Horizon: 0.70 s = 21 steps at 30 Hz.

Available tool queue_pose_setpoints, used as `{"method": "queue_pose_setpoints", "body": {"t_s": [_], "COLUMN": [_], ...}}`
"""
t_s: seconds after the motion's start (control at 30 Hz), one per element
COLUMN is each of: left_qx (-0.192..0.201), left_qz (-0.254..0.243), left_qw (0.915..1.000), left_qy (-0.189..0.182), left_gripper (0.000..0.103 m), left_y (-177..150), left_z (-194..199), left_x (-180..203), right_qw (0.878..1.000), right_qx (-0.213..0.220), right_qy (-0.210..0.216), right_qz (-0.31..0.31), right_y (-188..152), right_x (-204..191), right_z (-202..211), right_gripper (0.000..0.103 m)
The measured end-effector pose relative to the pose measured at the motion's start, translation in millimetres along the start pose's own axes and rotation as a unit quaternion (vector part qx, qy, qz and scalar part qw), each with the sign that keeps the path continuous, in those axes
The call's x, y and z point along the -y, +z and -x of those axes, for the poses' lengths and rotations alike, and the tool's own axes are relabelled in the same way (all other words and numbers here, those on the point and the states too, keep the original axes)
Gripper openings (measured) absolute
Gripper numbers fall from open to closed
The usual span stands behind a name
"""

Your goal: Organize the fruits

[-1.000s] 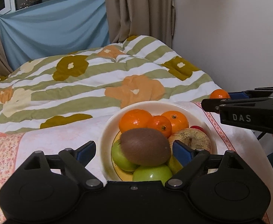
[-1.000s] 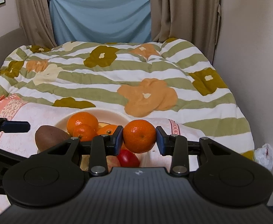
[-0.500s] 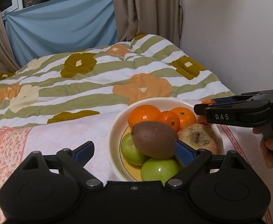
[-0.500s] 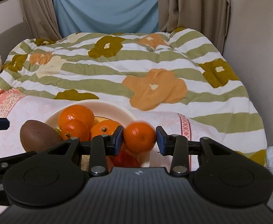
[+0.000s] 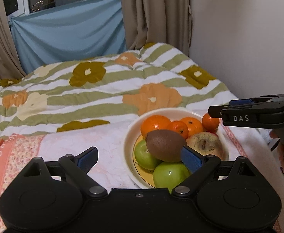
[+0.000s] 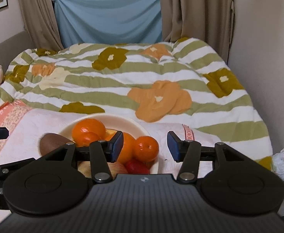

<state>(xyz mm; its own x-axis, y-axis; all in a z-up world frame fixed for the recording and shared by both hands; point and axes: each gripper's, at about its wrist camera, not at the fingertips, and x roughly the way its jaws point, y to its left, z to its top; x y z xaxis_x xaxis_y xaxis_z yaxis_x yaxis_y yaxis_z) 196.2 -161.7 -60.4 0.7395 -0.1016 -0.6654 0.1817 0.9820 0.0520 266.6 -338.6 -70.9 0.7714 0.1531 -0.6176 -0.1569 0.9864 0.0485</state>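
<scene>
The right claw (image 6: 144, 145) stands released, its 2 blue pads wide apart with nothing between them. The small mandarin (image 6: 146, 148) sits at the right rim of the cream bowl (image 6: 142, 128), leaning on the larger orange fruit beside it and above a red fruit (image 6: 136, 167). It looks perched there rather than nested, likely because the bowl is already heaped and the rim was the only free spot; it may roll off onto the towel.

The left claw (image 5: 140, 156) is also released and holds nothing. Its right pad lies close against the brown kiwi (image 5: 164, 144), which crowns the pile in the bowl; whether pad and kiwi touch I cannot tell. Under the kiwi are 2 green apples (image 5: 170, 173) at the bowl's near side, a pale blotched apple (image 5: 205, 143) to its right, and oranges (image 5: 155, 123) at the far side.

The bowl rests on a pink-white towel (image 5: 83, 145) spread over the bed's striped floral quilt (image 5: 103, 89), a soft base that could let the bowl tip. With every visible fruit in the bowl, the gathering seems nearly done.
</scene>
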Motion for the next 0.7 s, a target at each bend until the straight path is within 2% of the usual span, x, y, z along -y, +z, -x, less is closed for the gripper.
{"method": "queue_pose_setpoints", "body": {"t_s": [0.27, 0.37, 0.43, 0.67, 0.7], "left_qx": [0.054, 0.069, 0.077, 0.098, 0.100], "left_qz": [0.010, 0.014, 0.015, 0.019, 0.021], "left_qw": [0.9985, 0.9975, 0.9968, 0.9942, 0.9939], "left_qy": [0.004, 0.009, 0.016, 0.040, 0.042], "left_gripper": [0.095, 0.095, 0.095, 0.096, 0.098], "left_y": [3, 1, -1, -16, -20], "left_z": [67, 94, 111, 163, 170], "left_x": [-26, -40, -49, -74, -76], "right_qw": [0.999, 0.998, 0.997, 0.997, 0.997], "right_qx": [0.042, 0.057, 0.065, 0.064, 0.065], "right_qy": [-0.011, -0.023, -0.029, -0.044, -0.047], "right_qz": [0.007, 0.008, 0.004, -0.018, -0.017], "right_y": [10, 8, 5, -13, -16], "right_x": [-47, -69, -83, -117, -122], "right_z": [84, 119, 140, 197, 203], "right_gripper": [0.065, 0.077, 0.091, 0.095, 0.099]}}
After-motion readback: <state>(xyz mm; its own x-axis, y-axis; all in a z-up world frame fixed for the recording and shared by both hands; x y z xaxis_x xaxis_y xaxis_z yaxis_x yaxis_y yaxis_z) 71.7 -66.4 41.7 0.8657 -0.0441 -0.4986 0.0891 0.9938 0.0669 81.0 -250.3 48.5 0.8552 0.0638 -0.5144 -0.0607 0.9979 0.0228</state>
